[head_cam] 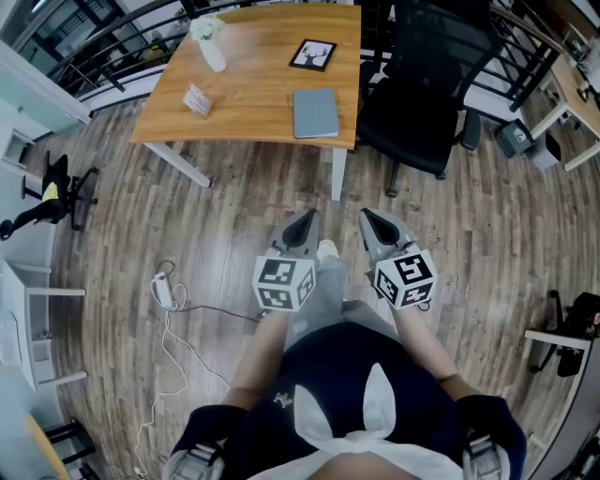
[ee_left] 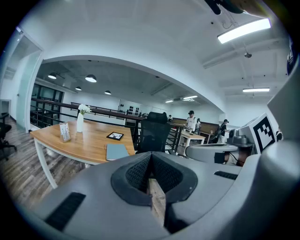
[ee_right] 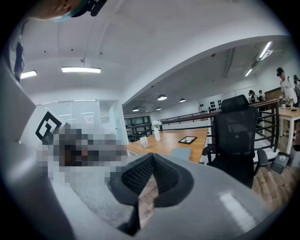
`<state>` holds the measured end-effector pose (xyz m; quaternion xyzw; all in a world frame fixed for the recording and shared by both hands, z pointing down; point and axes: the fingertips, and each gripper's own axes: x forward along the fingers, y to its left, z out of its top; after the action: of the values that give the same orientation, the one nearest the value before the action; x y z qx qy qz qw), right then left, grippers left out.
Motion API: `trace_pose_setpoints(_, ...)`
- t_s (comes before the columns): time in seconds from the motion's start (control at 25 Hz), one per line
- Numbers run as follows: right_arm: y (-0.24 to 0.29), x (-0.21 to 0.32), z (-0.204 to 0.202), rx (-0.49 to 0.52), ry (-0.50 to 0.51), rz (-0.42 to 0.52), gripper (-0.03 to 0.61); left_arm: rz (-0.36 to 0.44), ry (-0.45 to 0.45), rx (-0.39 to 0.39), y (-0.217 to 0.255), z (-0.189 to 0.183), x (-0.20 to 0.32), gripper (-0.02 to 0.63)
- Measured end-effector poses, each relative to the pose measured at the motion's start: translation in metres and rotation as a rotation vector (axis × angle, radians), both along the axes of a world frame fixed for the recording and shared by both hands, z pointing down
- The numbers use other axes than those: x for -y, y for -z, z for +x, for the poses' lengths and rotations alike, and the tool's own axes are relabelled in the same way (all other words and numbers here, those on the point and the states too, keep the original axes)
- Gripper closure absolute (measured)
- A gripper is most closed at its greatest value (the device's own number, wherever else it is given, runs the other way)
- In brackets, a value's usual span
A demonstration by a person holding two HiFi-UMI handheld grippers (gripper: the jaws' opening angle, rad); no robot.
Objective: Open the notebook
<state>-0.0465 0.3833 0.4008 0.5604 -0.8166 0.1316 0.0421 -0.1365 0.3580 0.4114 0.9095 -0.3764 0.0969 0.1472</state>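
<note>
A white vase (head_cam: 212, 52) stands at the far left of the counter (head_cam: 253, 94) with white flowers (head_cam: 207, 26) in it. It is the one container in sight. Nearer on that side a small card stand (head_cam: 196, 100) holds a card upright. The notebook (head_cam: 315, 112) lies flat and closed on the right part of the counter, its near side just short of the near edge, close to the right corner. Beyond it, and apart from it, lies a black frame (head_cam: 313, 54).

Both tools hang side by side over the floor (head_cam: 234, 206) in front of the person, well apart from the counter. The left tool (head_cam: 306, 223) is clenched, its pads meeting at the tips with nothing between them. The right tool (head_cam: 368, 221) is clenched the same way (its own view shows only floor planks through the gap below the tips).

Open plank floor lies between the tools and the counter's near edge. A black chair (head_cam: 431, 84) stands just beside the counter's right edge, next to the notebook's corner. On the floor to the left lies a power strip (head_cam: 164, 289), and its thin cable (head_cam: 187, 314) trails toward the person – off to the side of the line from tools to notebook.
</note>
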Motion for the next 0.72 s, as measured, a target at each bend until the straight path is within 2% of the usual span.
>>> trace_pose_setpoints(0.28, -0.009, 0.044, 0.005, -0.025, 0.017, -0.012, 0.581, -0.017, 0.001, -0.002, -0.013, 0.010, 0.047, 0.595)
trace_pose_setpoints(0.72, -0.013, 0.177, 0.038, -0.064, 0.021, -0.038, 0.581, -0.035, -0.014, 0.005, -0.021, 0.048, 0.183, 0.595)
